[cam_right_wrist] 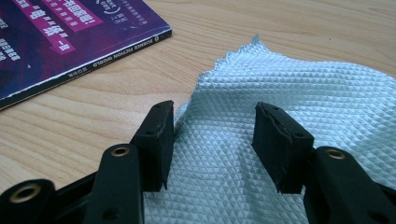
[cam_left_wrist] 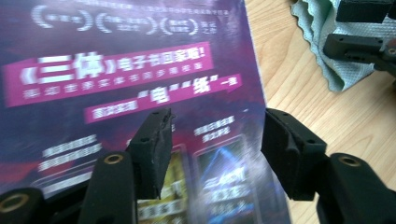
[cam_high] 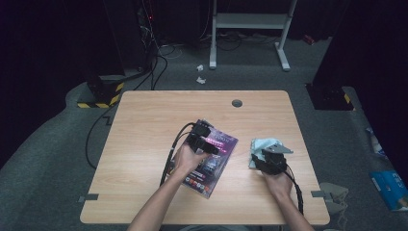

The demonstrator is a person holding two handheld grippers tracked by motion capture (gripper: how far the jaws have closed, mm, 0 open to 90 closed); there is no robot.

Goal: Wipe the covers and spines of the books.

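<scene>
Magazine (cam_high: 211,159): purple-covered, flat on the bench (cam_high: 144,144) near its middle, turned at an angle, white and pink print on the cover.
Left gripper (cam_left_wrist: 215,140): over the magazine, held in the person's left hand (cam_high: 185,161); its cable trails off the magazine's left side toward the bench's near edge.
Left fingers (cam_left_wrist: 152,149): spread, nothing pinched; the cover shows between them, one fingertip over the print, the other at the magazine's right edge.
Cloth (cam_right_wrist: 289,107): pale blue-green, waffle-textured, lying crumpled on the bench just right of the magazine, a strip of bare wood between the two.
Right gripper (cam_right_wrist: 210,140): right of the magazine, over the cloth, held in the person's right hand (cam_high: 279,183).
Right fingers (cam_right_wrist: 156,140): spread apart above the cloth, which lies between them; whether the tips touch the cloth I cannot tell.
Magazine spine: faces the right gripper, small white lettering along it.
</scene>
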